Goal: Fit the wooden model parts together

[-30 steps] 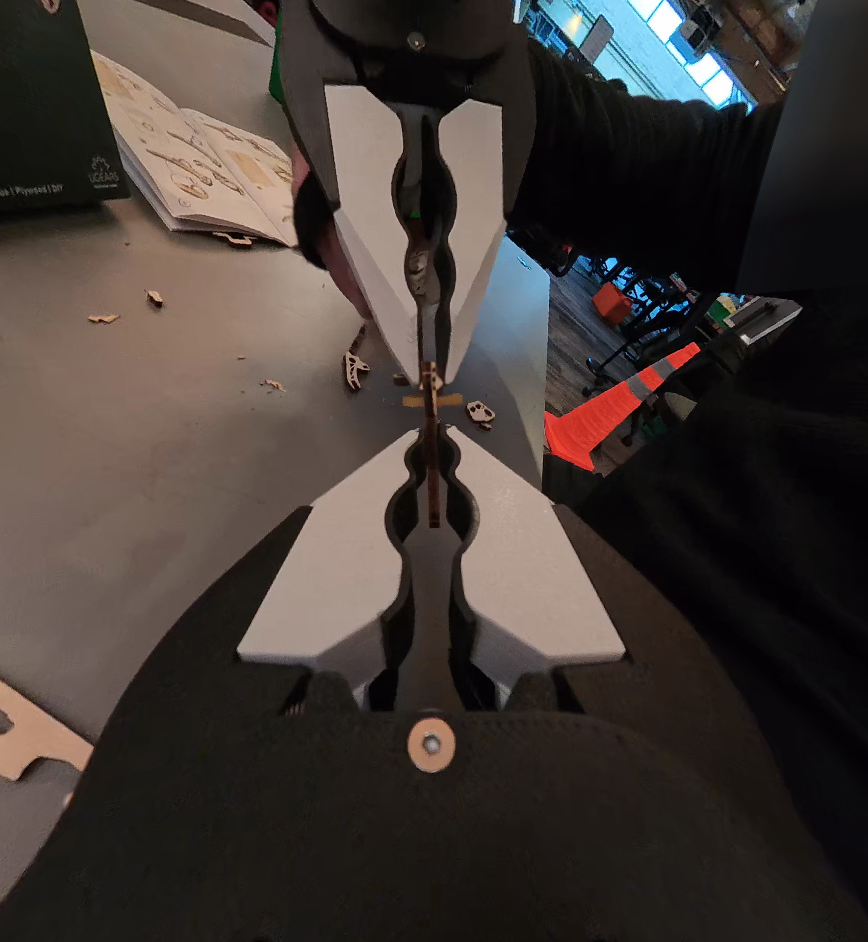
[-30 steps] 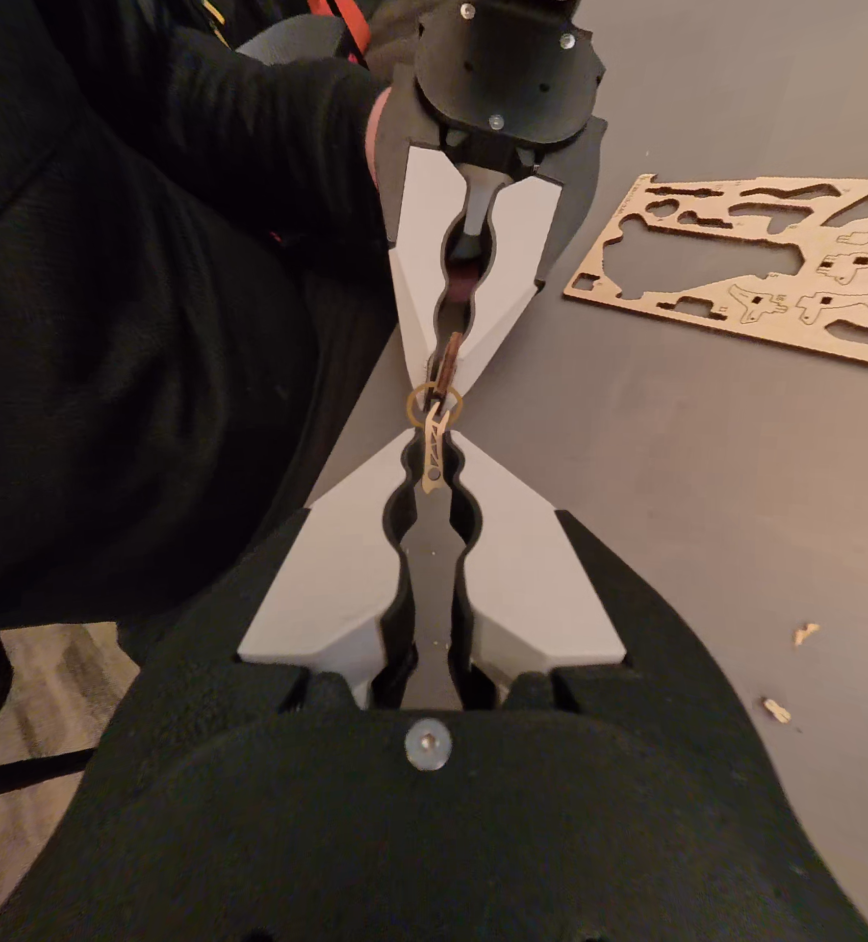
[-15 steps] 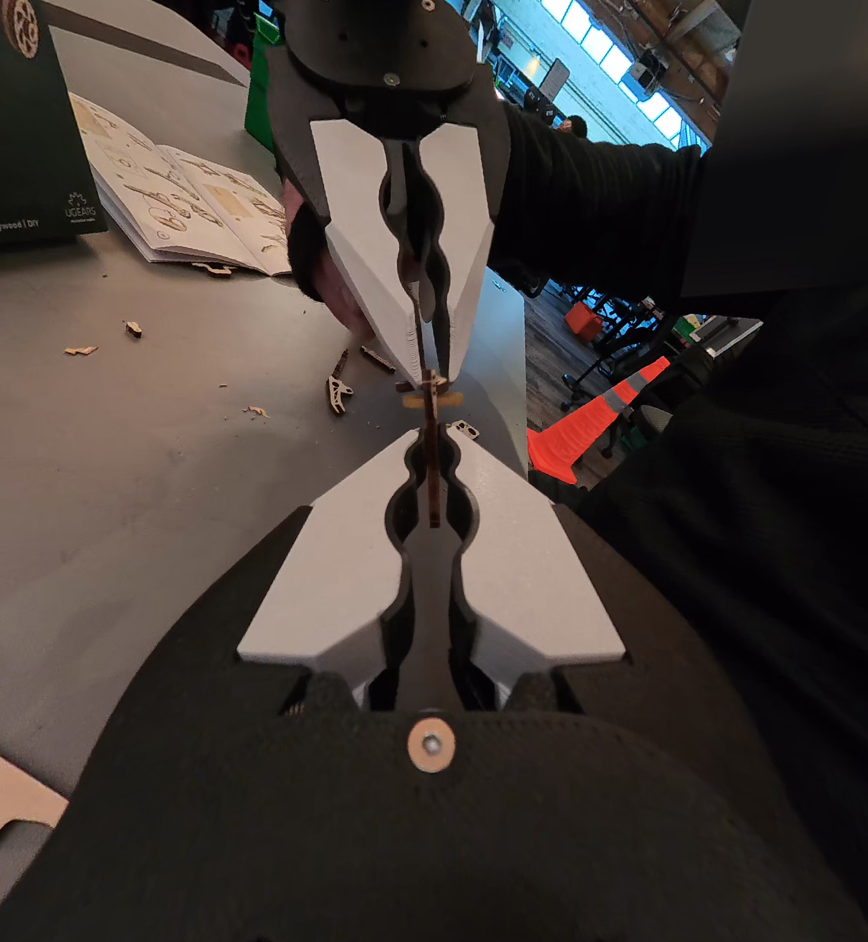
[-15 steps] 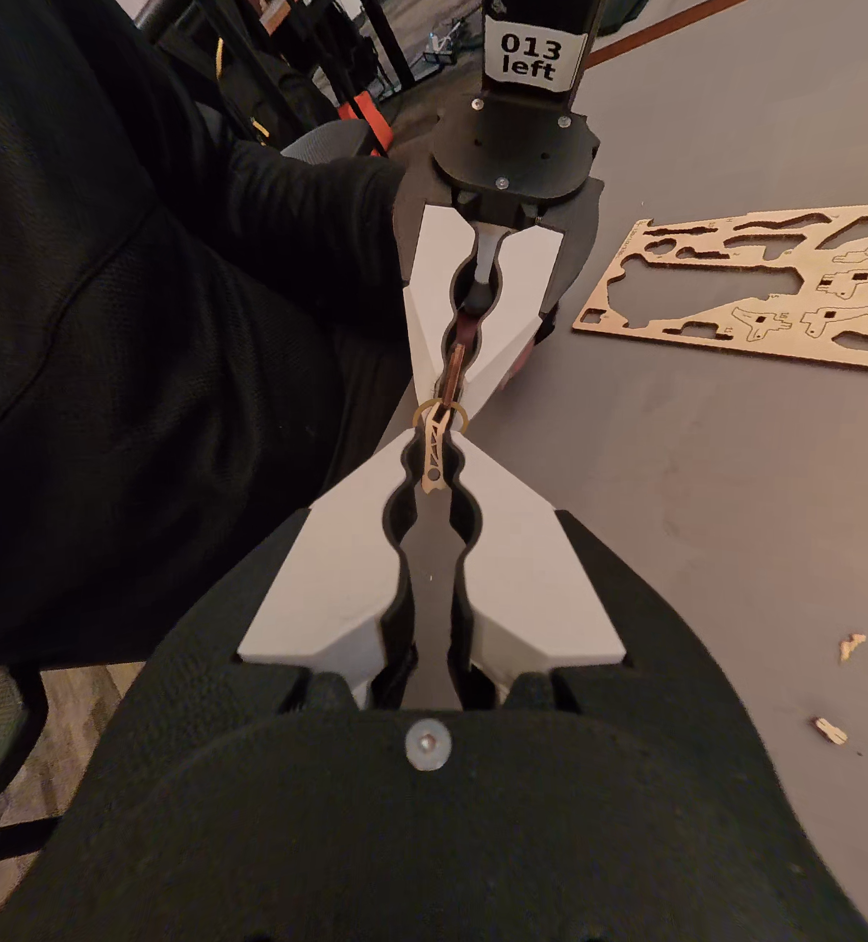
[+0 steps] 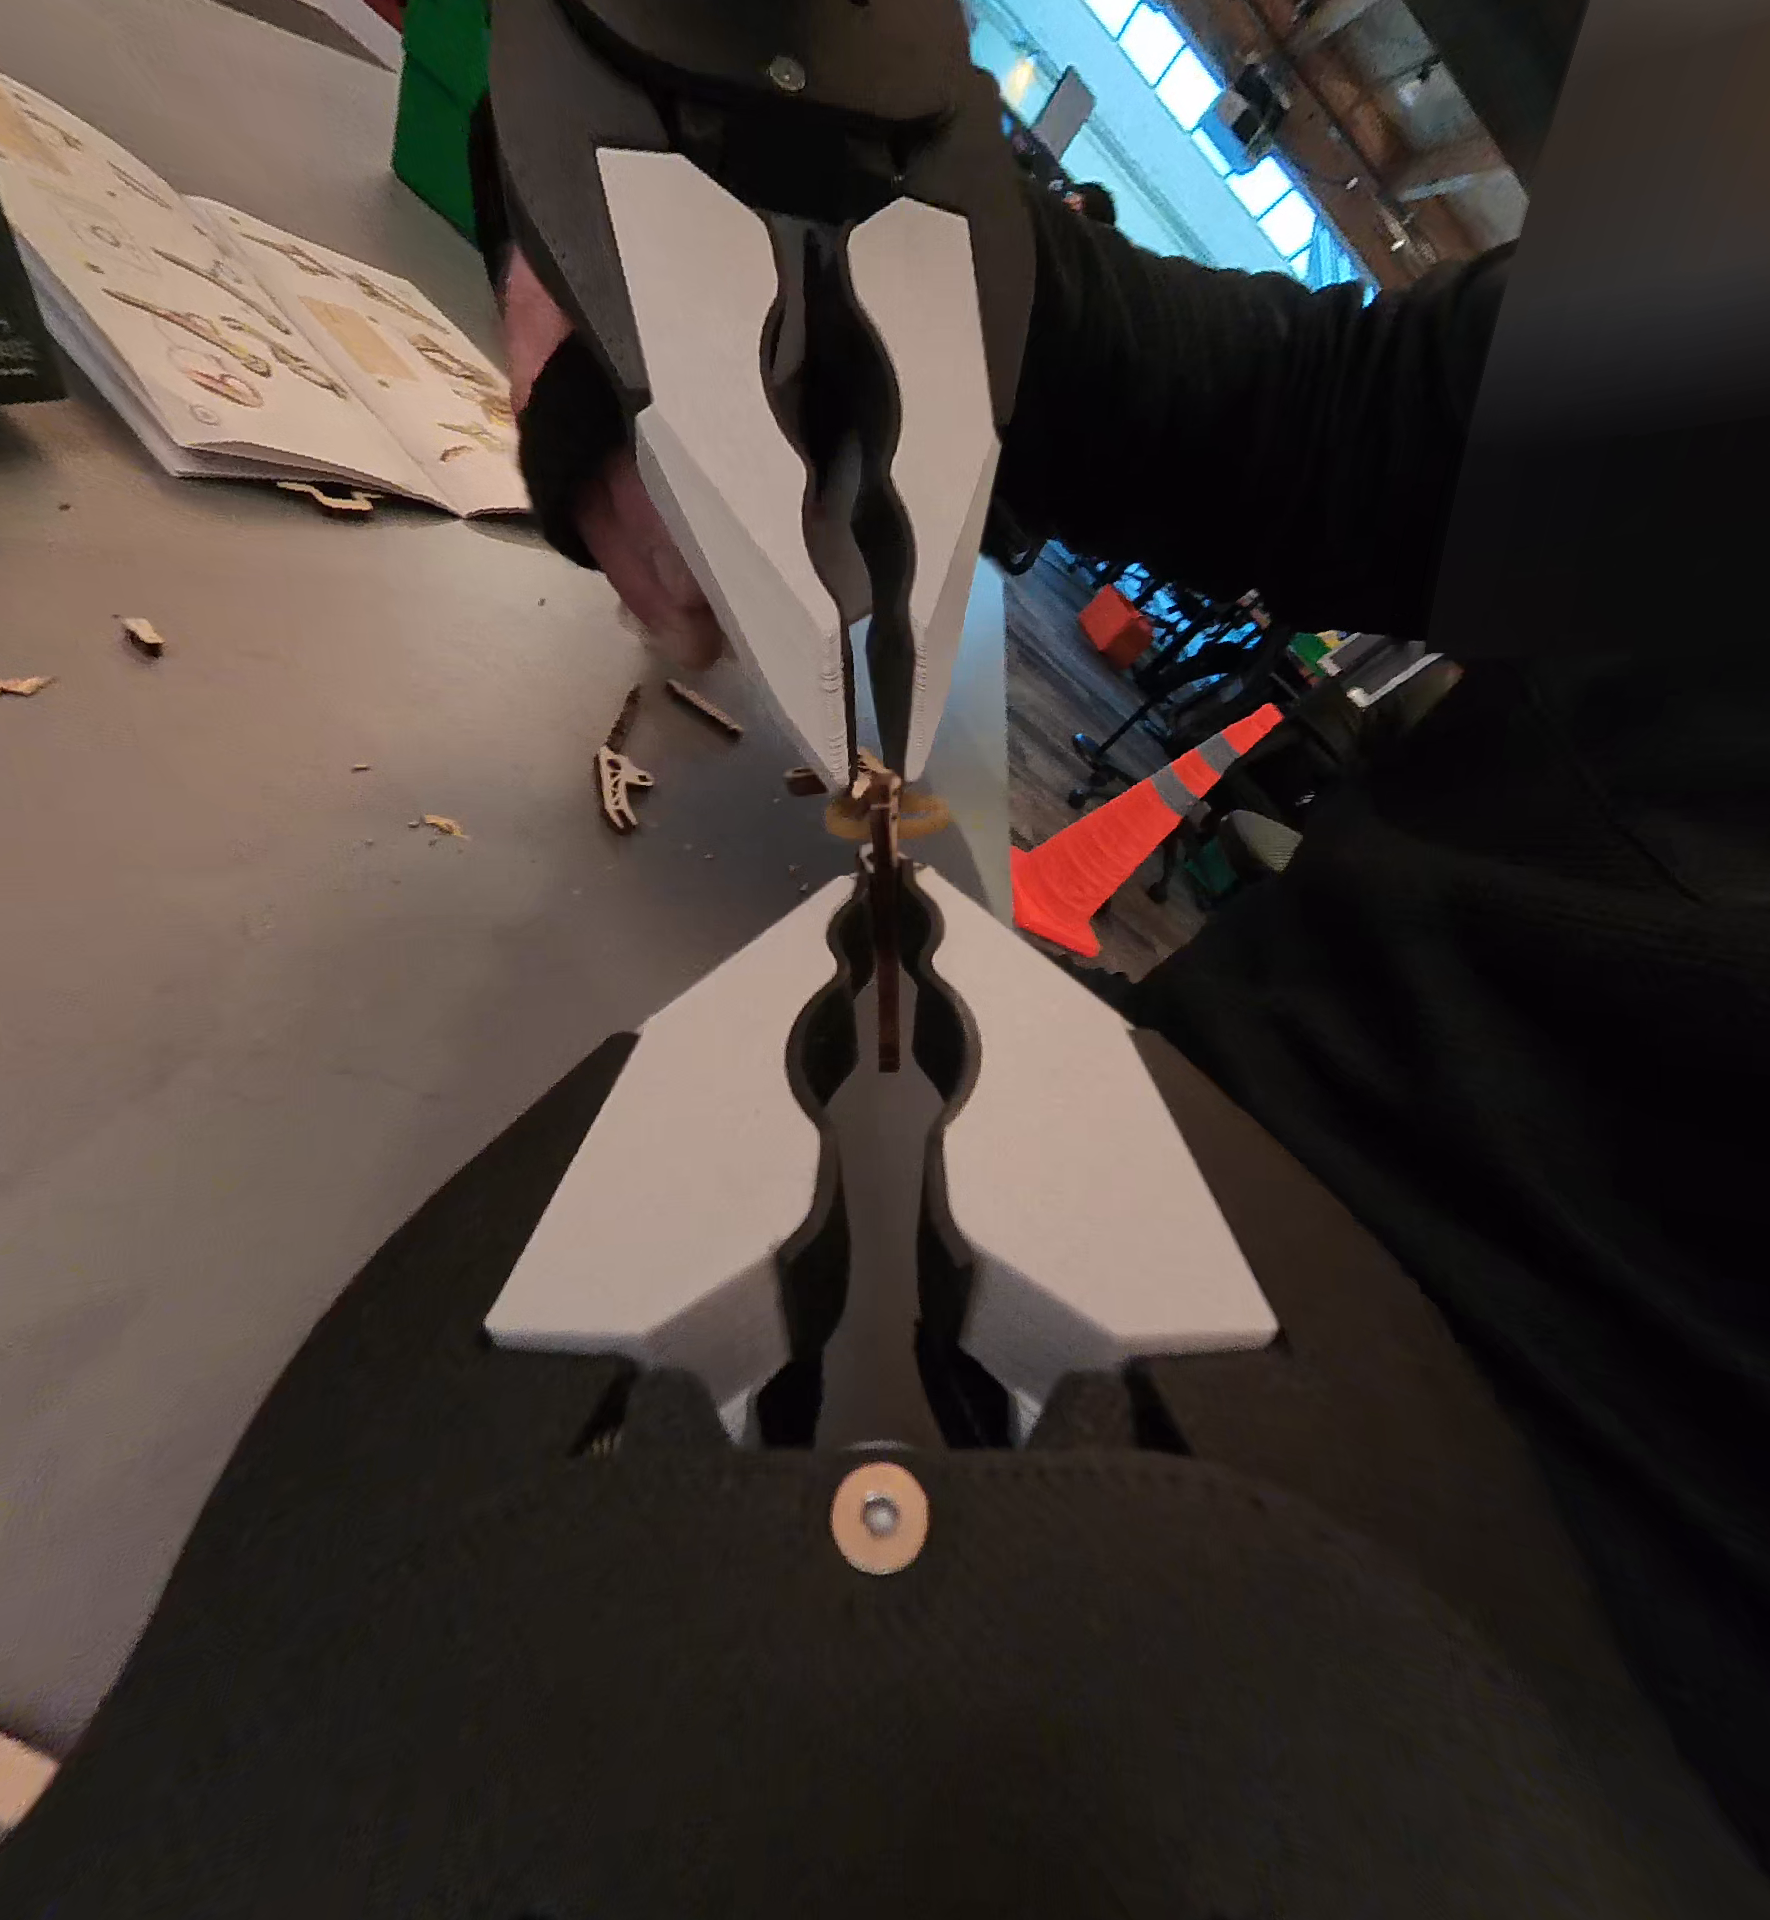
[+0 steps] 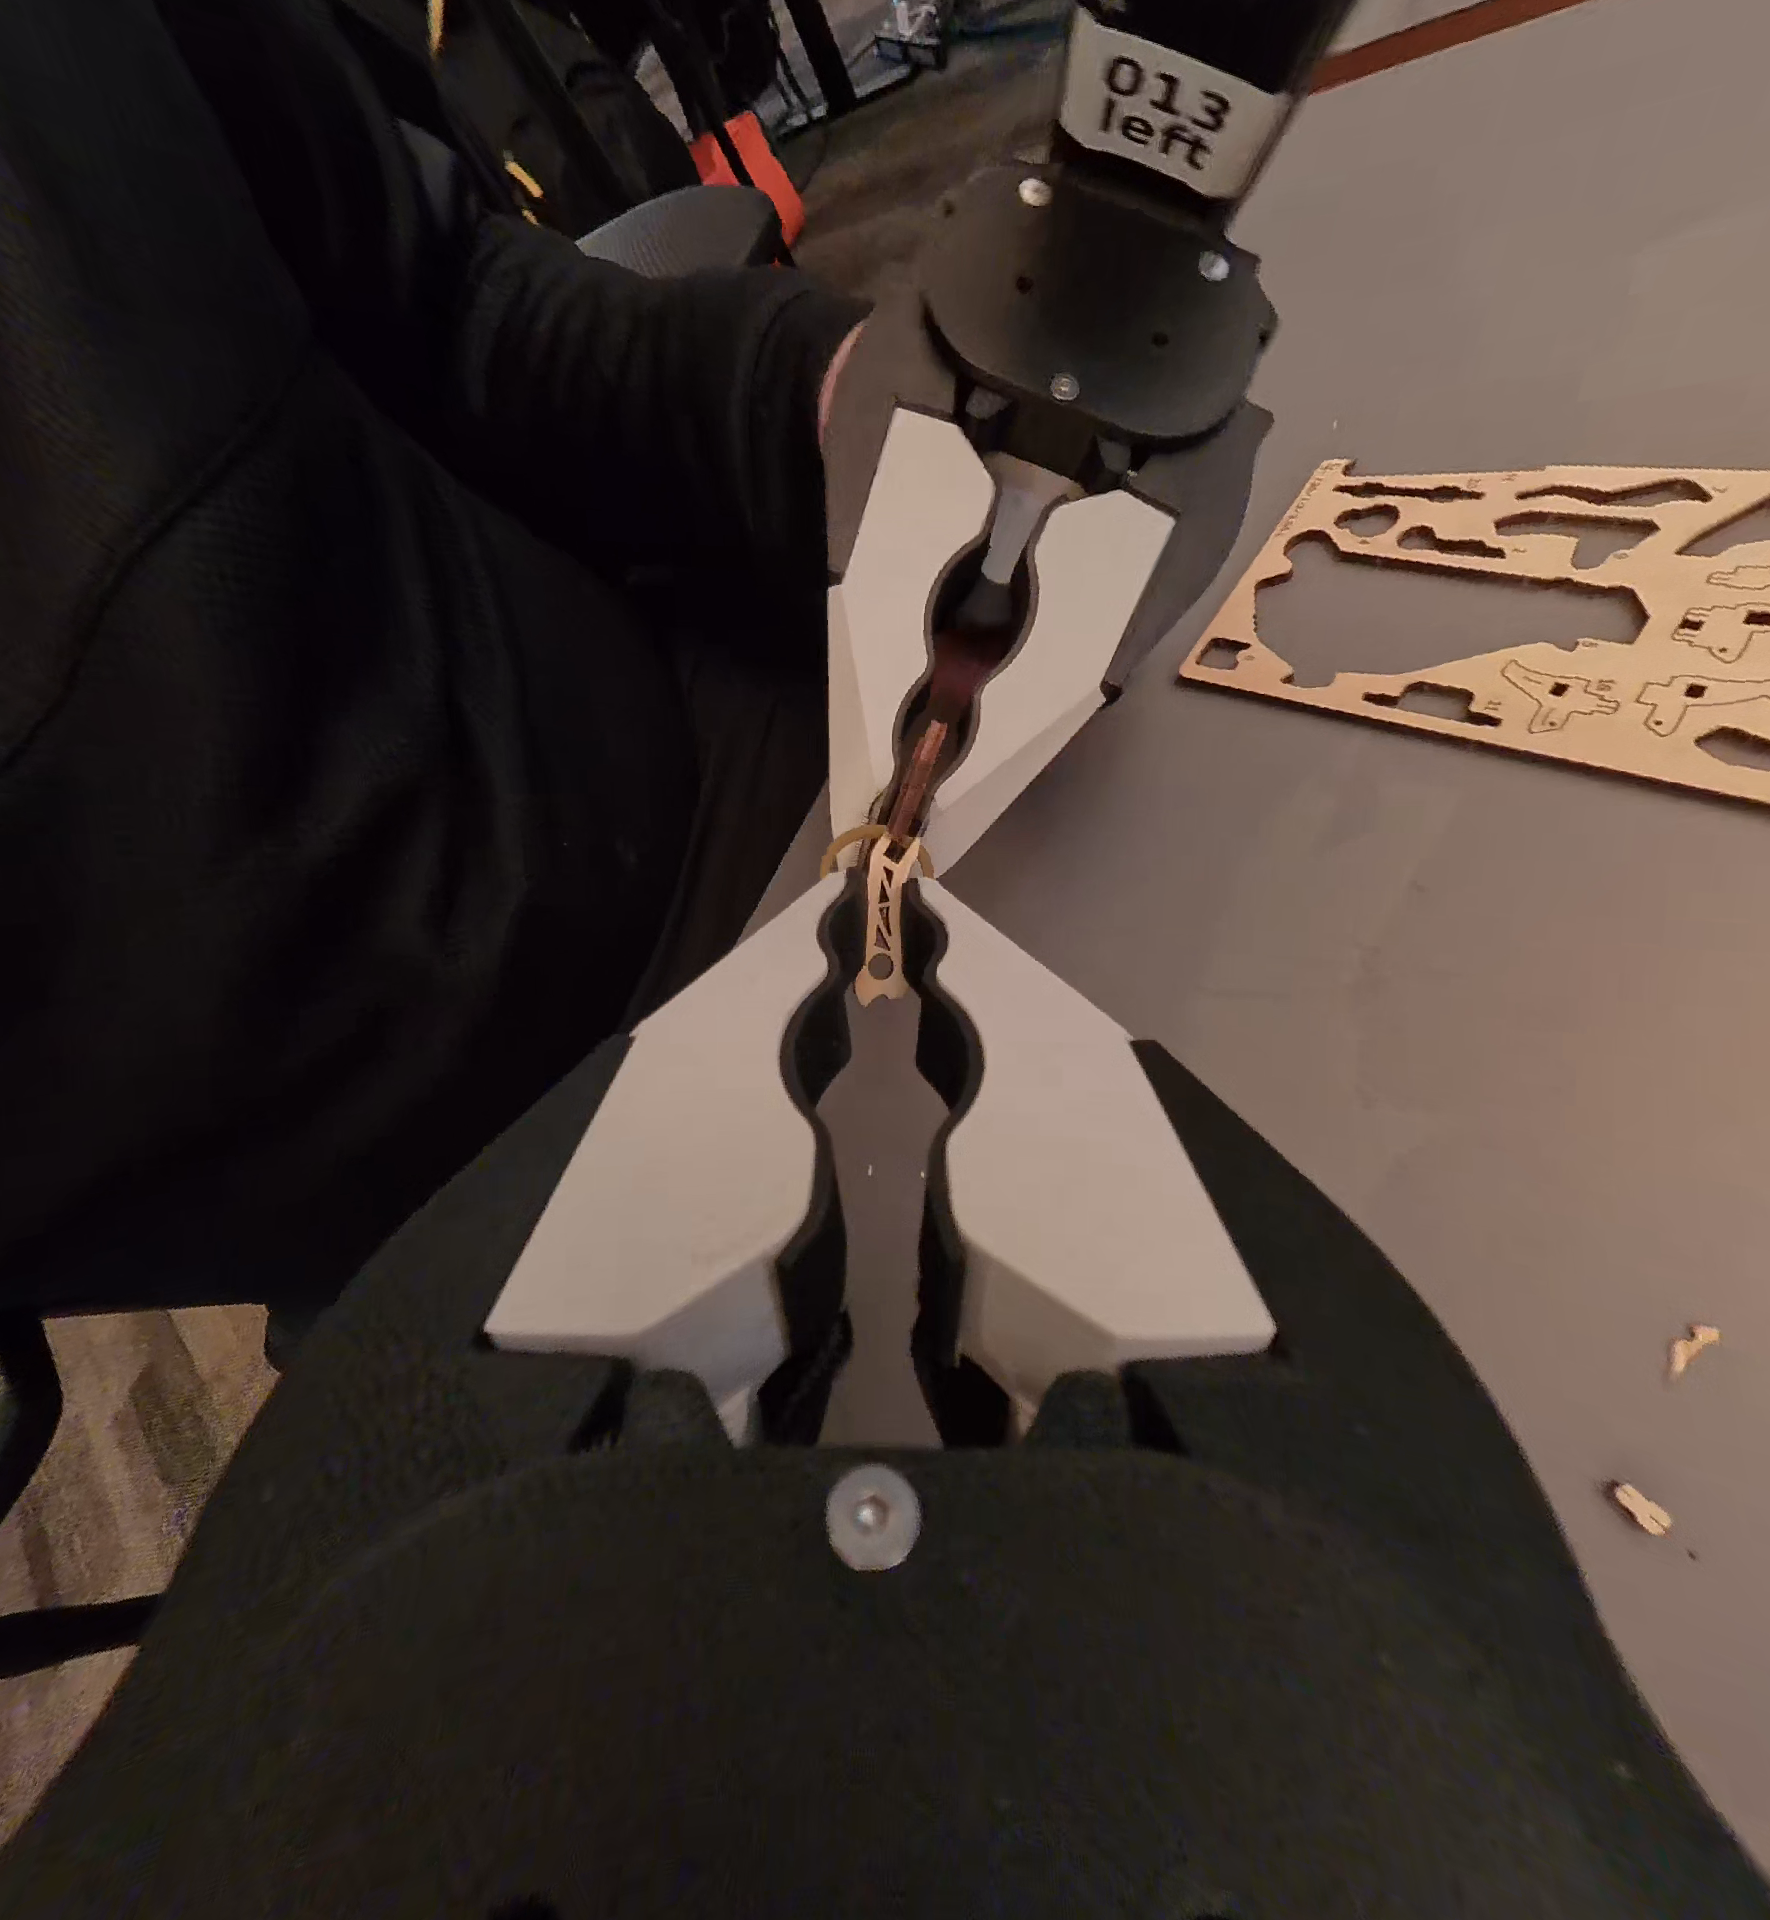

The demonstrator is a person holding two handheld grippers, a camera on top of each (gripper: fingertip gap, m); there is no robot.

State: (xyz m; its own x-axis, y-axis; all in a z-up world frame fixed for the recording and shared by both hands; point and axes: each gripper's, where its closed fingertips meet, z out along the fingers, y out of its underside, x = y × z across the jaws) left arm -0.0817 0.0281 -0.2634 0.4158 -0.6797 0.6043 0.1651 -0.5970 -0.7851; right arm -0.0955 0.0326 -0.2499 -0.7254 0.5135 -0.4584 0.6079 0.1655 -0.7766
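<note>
Hand-held gripper [image 5: 881,883] on the left pinches a dark wooden strip [image 5: 886,977] tip-to-tip against the right one [image 6: 886,883], clamped on a pale truss piece [image 6: 881,935].

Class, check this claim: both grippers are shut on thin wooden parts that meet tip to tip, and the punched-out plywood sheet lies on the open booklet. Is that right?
One detail is wrong. The plywood sheet lies flat on the bare grey table, as the right wrist view shows. The open booklet lies elsewhere, in the left wrist view. The rest stands.

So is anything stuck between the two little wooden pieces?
Nothing visible. The left tongs pinch a dark strip, the right tongs pinch a pale lattice piece, and they already meet at a small ring.
</note>
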